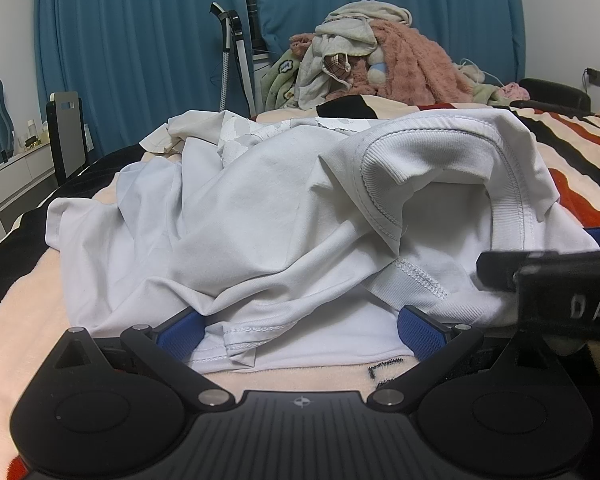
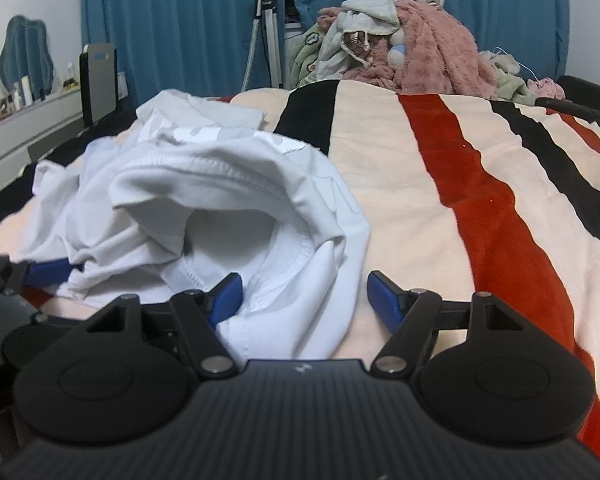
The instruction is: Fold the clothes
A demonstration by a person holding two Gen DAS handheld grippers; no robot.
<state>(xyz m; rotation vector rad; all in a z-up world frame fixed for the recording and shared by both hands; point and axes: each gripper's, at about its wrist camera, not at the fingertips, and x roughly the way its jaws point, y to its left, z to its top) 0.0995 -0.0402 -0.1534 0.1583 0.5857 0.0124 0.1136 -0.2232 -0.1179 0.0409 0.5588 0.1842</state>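
Note:
A crumpled white T-shirt [image 1: 260, 220] lies on the striped blanket, its ribbed collar [image 1: 384, 184] open toward me. My left gripper [image 1: 300, 332] is open, its blue pads on either side of the shirt's near hem. In the right wrist view the same shirt [image 2: 204, 208] lies left of centre. My right gripper [image 2: 304, 300] is open around the shirt's near right edge, with its left pad [image 2: 228, 294] against the cloth. The right gripper also shows in the left wrist view [image 1: 500, 272] at the right edge.
The blanket [image 2: 460, 200] has cream, red and black stripes and stretches to the right. A heap of pink, green and grey clothes [image 1: 372, 56] sits at the far end. Blue curtains [image 1: 140, 40], a garment steamer [image 1: 232, 52] and a white dresser [image 1: 8, 184] stand behind and left.

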